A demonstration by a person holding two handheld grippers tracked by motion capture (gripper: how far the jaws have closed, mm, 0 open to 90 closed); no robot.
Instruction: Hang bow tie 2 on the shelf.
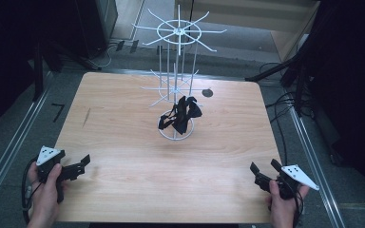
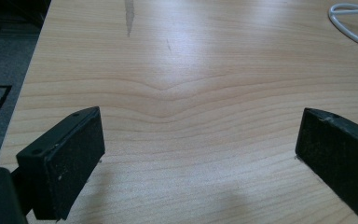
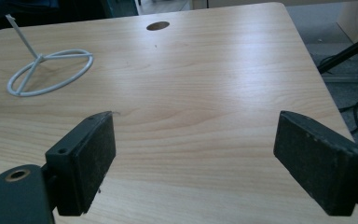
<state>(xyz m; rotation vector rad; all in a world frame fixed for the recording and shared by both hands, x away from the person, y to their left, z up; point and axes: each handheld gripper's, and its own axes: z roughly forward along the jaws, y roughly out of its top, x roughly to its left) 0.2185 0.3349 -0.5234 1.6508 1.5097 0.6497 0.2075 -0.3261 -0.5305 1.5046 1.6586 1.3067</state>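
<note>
**Wooden table, two idle grippers, black item on a wire rack**

Wood-grain tabletop (image 1: 123, 142) lay bare along its near edge, where a person's hands held one gripper at each corner. The left gripper (image 1: 80, 165) sat at the near left, jaws spread wide with nothing between them; its own view showed bare wood between the two pads. The right gripper (image 1: 264, 167) sat at the near right, likewise released and empty. Both were well apart from the work.

Farther off, near the table's middle, stood a white wire rack (image 1: 177, 33) on a ring base (image 3: 51, 72). A black strappy item (image 1: 180, 114) hung low on it, just above the base; what exactly it was could not be told.

Judging by this, the work had not begun: the reach was the step in hand. The next move would call for bringing one gripper forward to the black item and closing on a strap without tipping the rack.
</note>
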